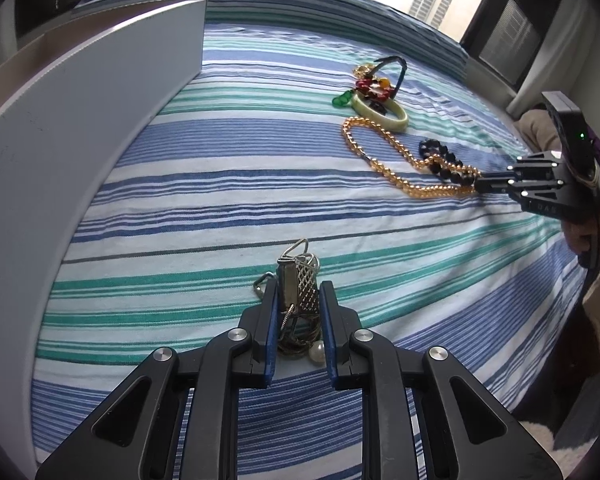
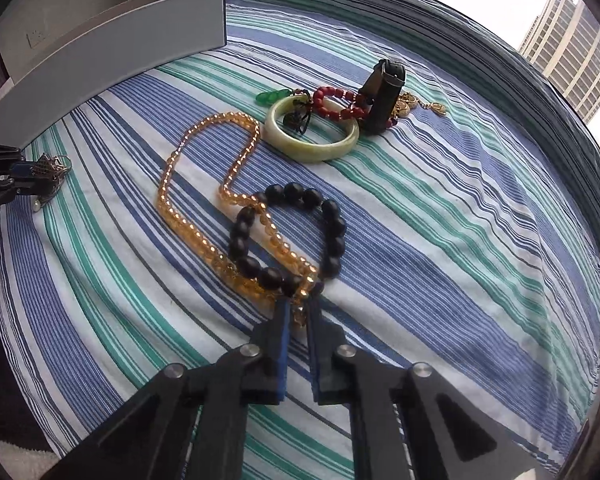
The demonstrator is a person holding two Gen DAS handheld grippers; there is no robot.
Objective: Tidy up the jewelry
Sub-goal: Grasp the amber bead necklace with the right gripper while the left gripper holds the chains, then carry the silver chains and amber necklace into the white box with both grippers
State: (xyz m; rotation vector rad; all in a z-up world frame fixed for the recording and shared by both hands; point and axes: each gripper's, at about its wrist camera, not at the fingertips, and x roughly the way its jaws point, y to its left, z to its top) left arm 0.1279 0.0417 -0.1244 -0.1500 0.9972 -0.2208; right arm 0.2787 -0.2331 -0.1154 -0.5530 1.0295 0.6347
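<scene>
Left tongs (image 1: 298, 292) clamp a metal jewelry tangle (image 1: 298, 286) — right tongs (image 2: 299, 312), steeply down-tilted, pinch the amber necklace (image 2: 204, 184).

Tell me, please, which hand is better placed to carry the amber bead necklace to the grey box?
Right, probably. The right gripper is shut on the amber bead necklace at its near end, though the black bead bracelet overlaps it. The left gripper already clamps a metal jewelry bundle.

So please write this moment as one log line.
left gripper: shut on silver jewelry bundle | right gripper: shut on amber bead necklace | grey box: untouched
</scene>
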